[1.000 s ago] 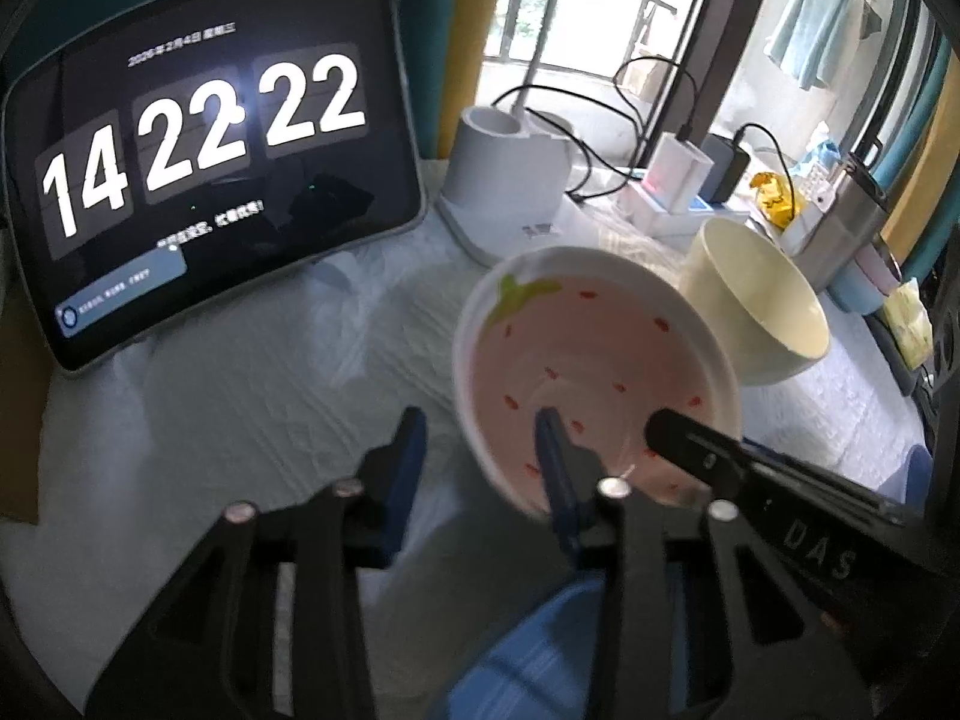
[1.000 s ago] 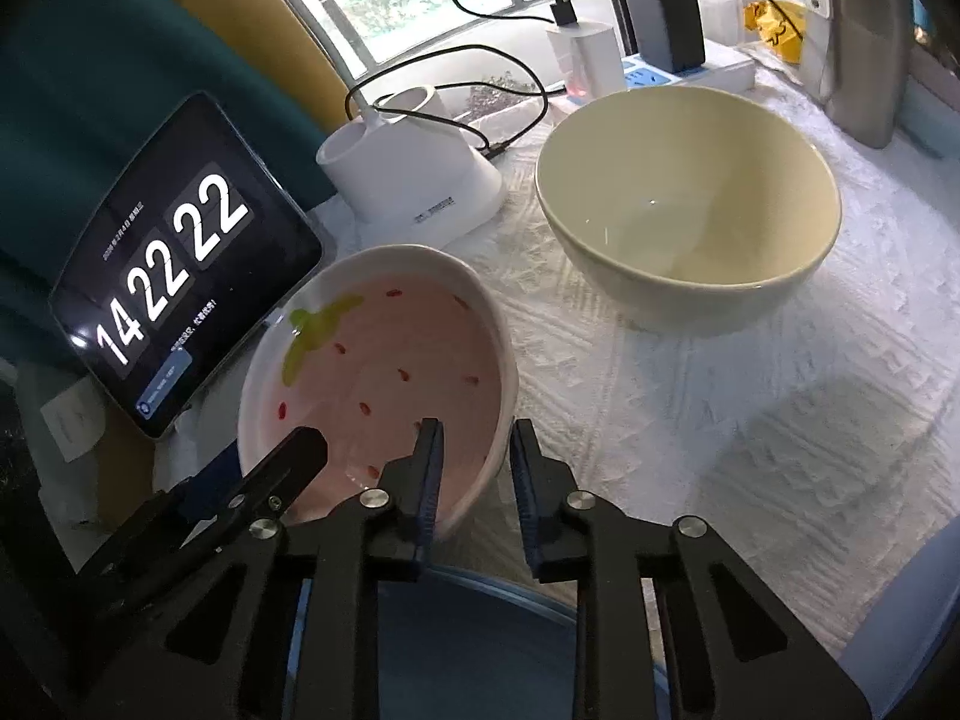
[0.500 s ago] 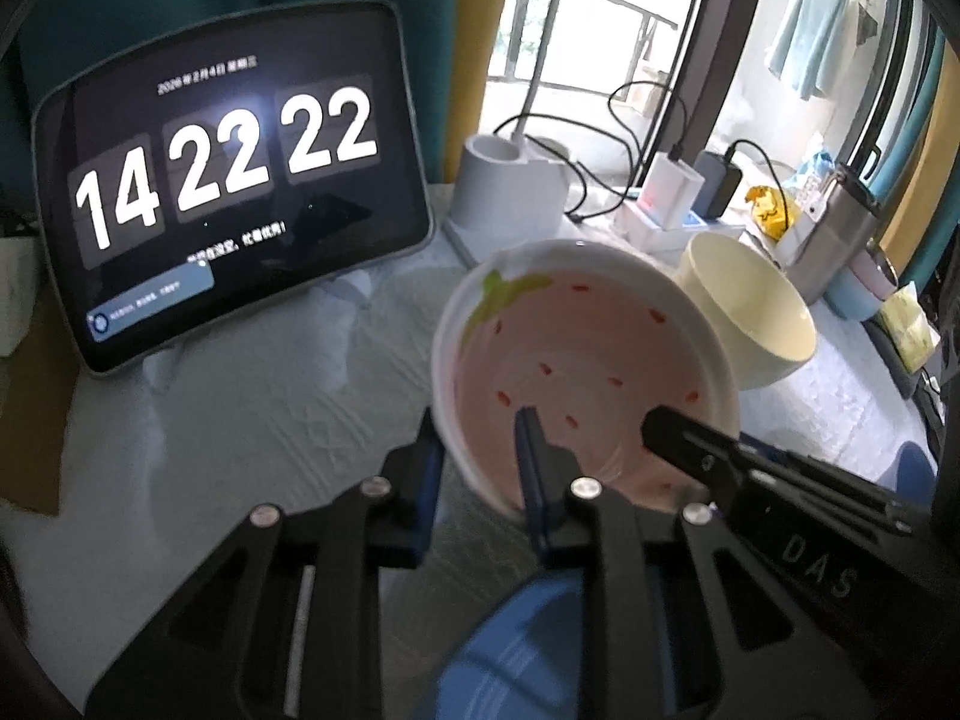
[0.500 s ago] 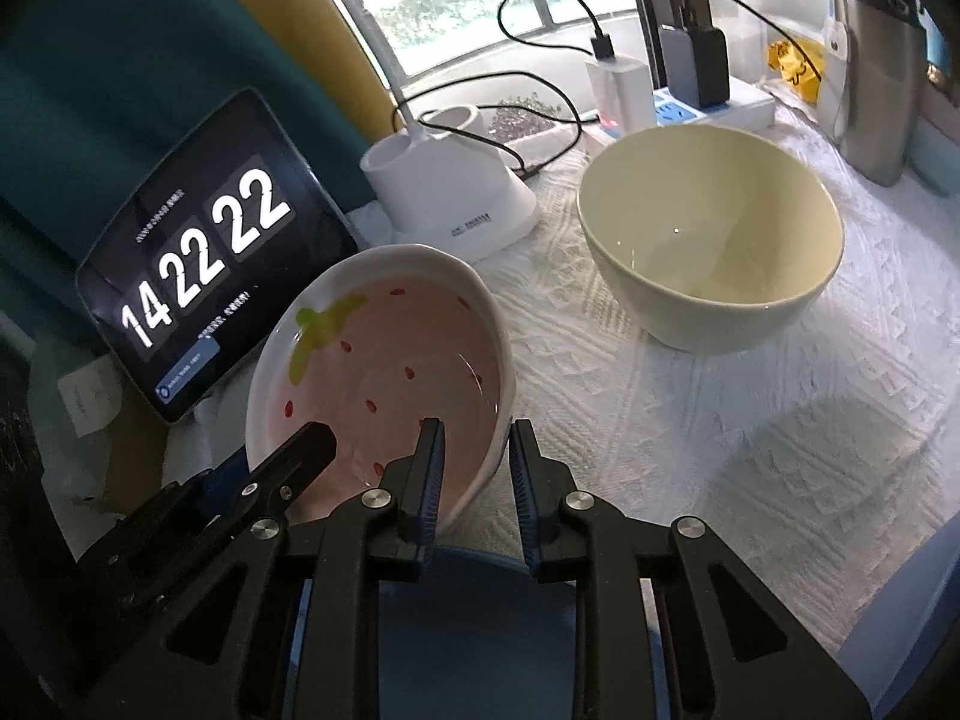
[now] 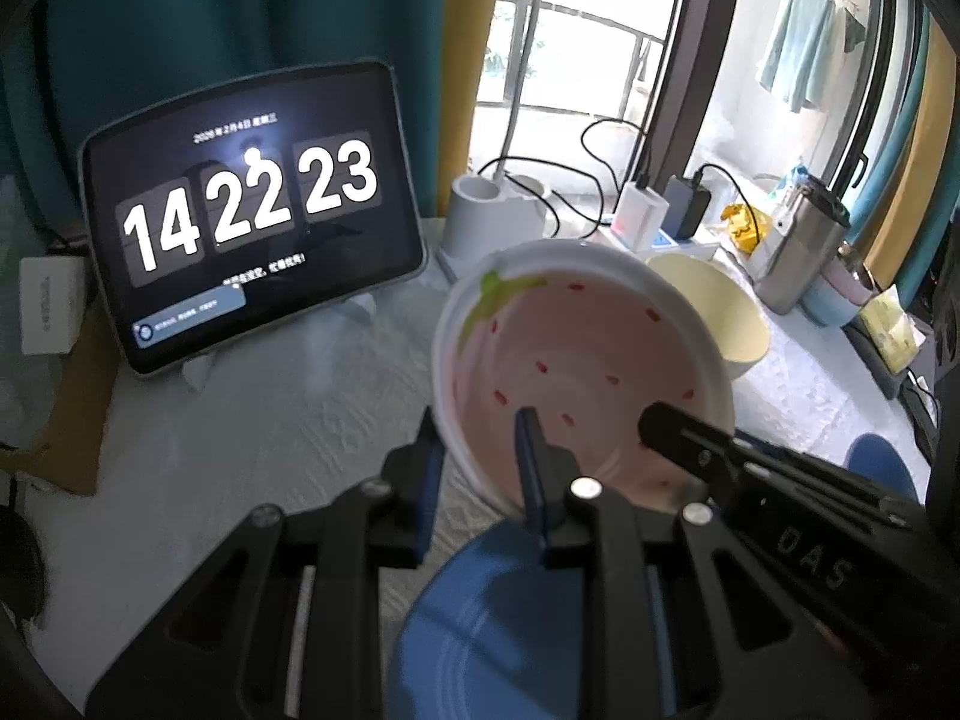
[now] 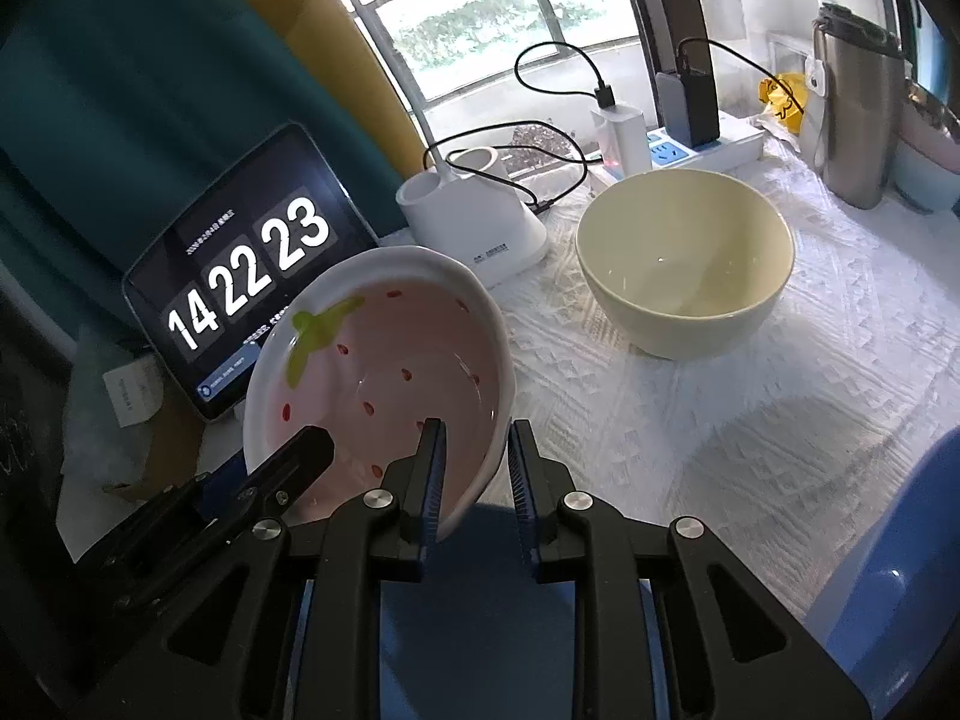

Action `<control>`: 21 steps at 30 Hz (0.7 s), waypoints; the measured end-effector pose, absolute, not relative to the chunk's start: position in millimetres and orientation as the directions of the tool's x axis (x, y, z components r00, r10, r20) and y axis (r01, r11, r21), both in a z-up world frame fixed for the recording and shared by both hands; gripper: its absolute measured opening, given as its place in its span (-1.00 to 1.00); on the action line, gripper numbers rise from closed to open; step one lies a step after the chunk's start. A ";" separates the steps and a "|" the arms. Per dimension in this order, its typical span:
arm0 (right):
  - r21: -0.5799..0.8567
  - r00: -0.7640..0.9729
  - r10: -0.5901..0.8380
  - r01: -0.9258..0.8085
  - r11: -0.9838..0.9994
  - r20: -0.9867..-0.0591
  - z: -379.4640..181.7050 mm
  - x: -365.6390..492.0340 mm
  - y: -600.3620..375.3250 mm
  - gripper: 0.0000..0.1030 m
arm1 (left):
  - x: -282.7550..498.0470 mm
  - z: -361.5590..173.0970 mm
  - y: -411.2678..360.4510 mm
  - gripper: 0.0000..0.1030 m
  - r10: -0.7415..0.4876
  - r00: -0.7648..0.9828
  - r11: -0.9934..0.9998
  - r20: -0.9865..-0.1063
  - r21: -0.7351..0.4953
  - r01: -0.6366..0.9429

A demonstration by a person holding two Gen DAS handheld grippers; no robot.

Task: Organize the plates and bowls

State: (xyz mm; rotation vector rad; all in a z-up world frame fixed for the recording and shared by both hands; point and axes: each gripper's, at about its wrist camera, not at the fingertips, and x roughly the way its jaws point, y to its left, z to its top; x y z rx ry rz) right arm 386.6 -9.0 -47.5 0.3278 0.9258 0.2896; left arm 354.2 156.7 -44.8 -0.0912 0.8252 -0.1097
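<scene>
Nearest, under both tongs, a blue plate (image 5: 480,630). Just beyond, left tongs (image 5: 480,462) and right tongs (image 6: 474,468) each clamped on the near rim of a pink strawberry bowl (image 6: 384,372), raised clear of the white tablecloth (image 6: 690,420). Farther right, a cream bowl (image 6: 684,264) on the cloth. At the far edge, a tablet clock (image 5: 252,210).

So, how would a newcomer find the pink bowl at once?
Start at the tablet showing a clock, then look just in front of it. There the pink bowl is gripped at its rim by both grippers; unlike the plain cream bowl, it has red seeds and a green leaf.
</scene>
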 end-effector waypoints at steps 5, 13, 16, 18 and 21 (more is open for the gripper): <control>0.392 0.574 0.390 -0.127 0.911 -0.720 -37.6 376.9 -7.8 -0.57 | 339.7 -34.3 156.8 -0.53 -0.127 0.691 0.991 -0.712 -0.127 0.051; 0.392 0.604 0.395 -0.145 0.909 -0.692 -20.4 360.0 -16.4 -0.57 | 322.3 -18.2 149.5 -0.53 -0.124 0.718 0.991 -0.685 -0.116 0.060; 0.393 0.611 0.396 -0.147 0.908 -0.686 -16.1 352.8 -19.6 -0.57 | 315.7 -14.5 146.5 -0.53 -0.124 0.725 0.992 -0.678 -0.114 0.063; 0.394 0.615 0.397 -0.148 0.907 -0.682 -13.3 349.3 -22.3 -0.57 | 311.3 -12.5 143.4 -0.53 -0.124 0.729 0.992 -0.673 -0.113 0.064; 0.390 0.623 0.395 -0.152 0.908 -0.675 -8.5 342.9 -26.6 -0.57 | 304.3 -8.6 139.5 -0.53 -0.129 0.734 0.991 -0.667 -0.119 0.065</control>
